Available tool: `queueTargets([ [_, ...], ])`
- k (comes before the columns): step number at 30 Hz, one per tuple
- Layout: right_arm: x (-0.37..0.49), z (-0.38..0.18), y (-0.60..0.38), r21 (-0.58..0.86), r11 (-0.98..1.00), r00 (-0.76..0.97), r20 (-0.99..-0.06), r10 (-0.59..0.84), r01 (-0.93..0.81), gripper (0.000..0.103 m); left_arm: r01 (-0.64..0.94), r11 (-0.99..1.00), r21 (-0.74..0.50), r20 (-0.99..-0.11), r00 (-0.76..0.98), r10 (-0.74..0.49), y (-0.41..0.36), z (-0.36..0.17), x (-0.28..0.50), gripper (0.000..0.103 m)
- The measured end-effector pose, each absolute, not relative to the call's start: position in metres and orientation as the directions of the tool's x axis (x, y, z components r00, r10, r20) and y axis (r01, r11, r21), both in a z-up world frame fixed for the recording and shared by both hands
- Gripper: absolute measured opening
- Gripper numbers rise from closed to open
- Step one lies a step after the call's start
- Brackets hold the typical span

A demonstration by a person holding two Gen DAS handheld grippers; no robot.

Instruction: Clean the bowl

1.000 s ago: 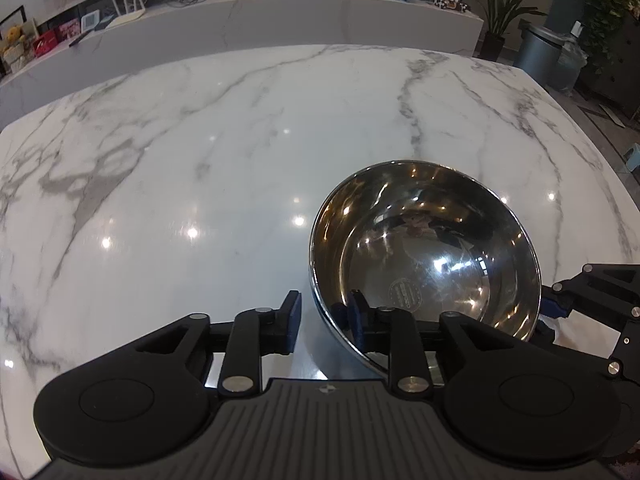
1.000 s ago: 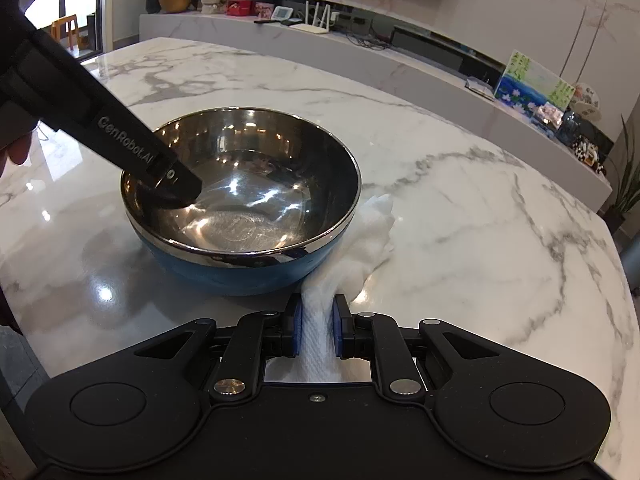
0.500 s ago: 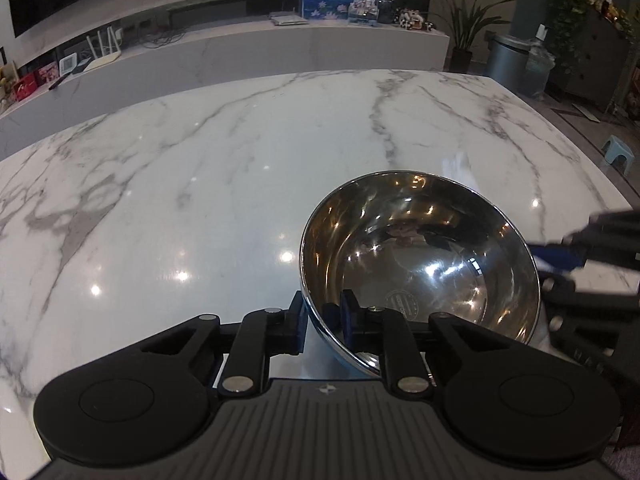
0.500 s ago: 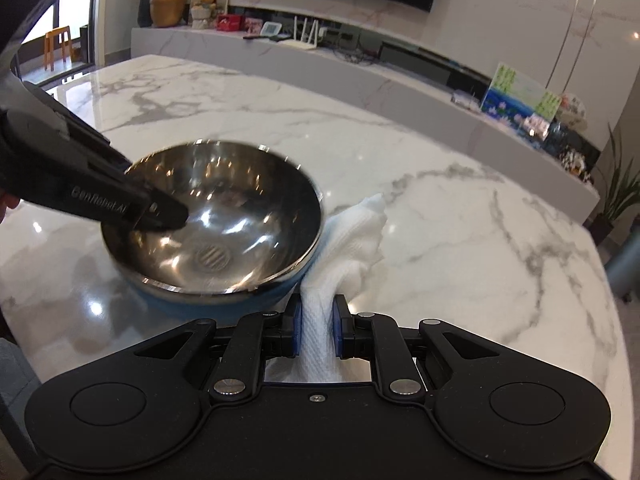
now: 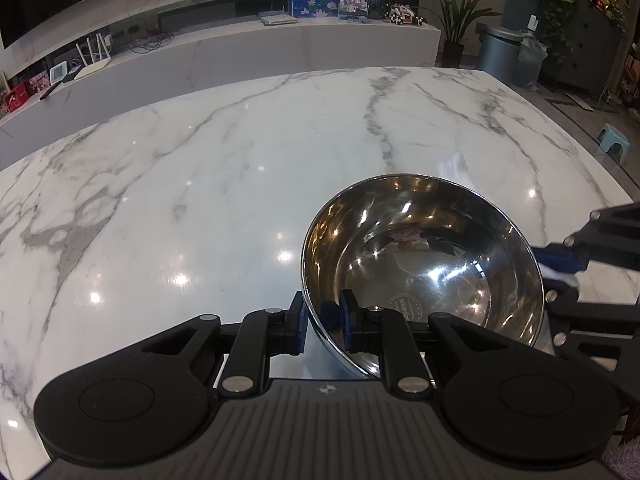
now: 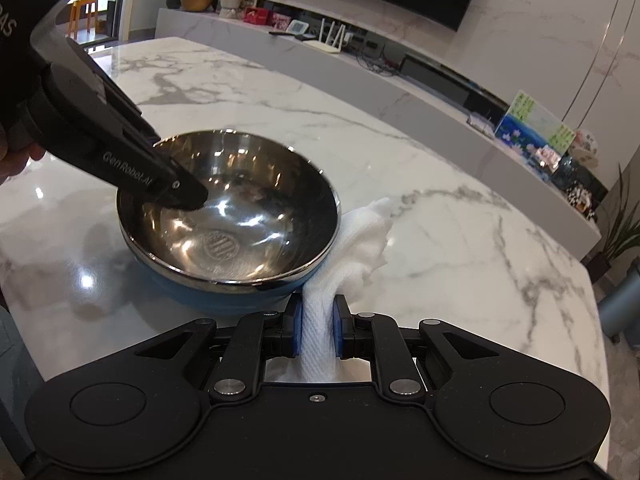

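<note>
A steel bowl (image 5: 420,264) with a blue outside (image 6: 224,300) sits tilted on the white marble table (image 5: 240,184). My left gripper (image 5: 322,322) is shut on the bowl's near rim, one pad inside and one outside. In the right wrist view that gripper (image 6: 192,196) reaches in over the bowl's left rim. My right gripper (image 6: 316,328) is shut on a white cloth (image 6: 360,236), which bunches against the bowl's right side. The left wrist view shows the right gripper (image 5: 560,276) just beyond the bowl's right rim.
A long marble sideboard (image 5: 280,52) with a router, cards and a painted picture runs behind the table. A bin (image 5: 500,52) and potted plants stand at the back right. A hand (image 6: 12,160) shows at the left edge.
The left jaws have shut on the bowl's rim. The bowl has tipped, its opening now turned toward the right gripper. The right gripper keeps its hold on the cloth.
</note>
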State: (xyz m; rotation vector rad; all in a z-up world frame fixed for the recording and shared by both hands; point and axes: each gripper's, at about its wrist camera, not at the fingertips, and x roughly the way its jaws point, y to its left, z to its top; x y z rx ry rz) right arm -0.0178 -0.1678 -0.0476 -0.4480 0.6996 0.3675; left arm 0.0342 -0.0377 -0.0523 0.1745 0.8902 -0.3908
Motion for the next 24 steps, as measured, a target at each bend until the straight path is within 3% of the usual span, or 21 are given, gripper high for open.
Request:
queueTargets([
  [6, -0.017, -0.058, -0.166, -0.237, 0.852, 0.68, -0.712, 0.175, -0.467, 0.013, 0.391, 0.92, -0.025, -0.789, 0.557, -0.258, -0.038, -0.052, 0.032, 0.016],
  [11, -0.017, -0.06, -0.167, -0.227, 0.859, 0.676, -0.717, 0.172, -0.459, 0.013, 0.364, 0.93, -0.06, -0.805, 0.532, -0.26, -0.036, -0.054, 0.028, 0.027],
  [24, -0.014, -0.05, -0.175, -0.189, 0.899, 0.692, -0.705, 0.156, -0.395, 0.013, 0.328, 0.942, -0.069, -0.816, 0.525, -0.242, -0.036, -0.053, 0.03, 0.018],
])
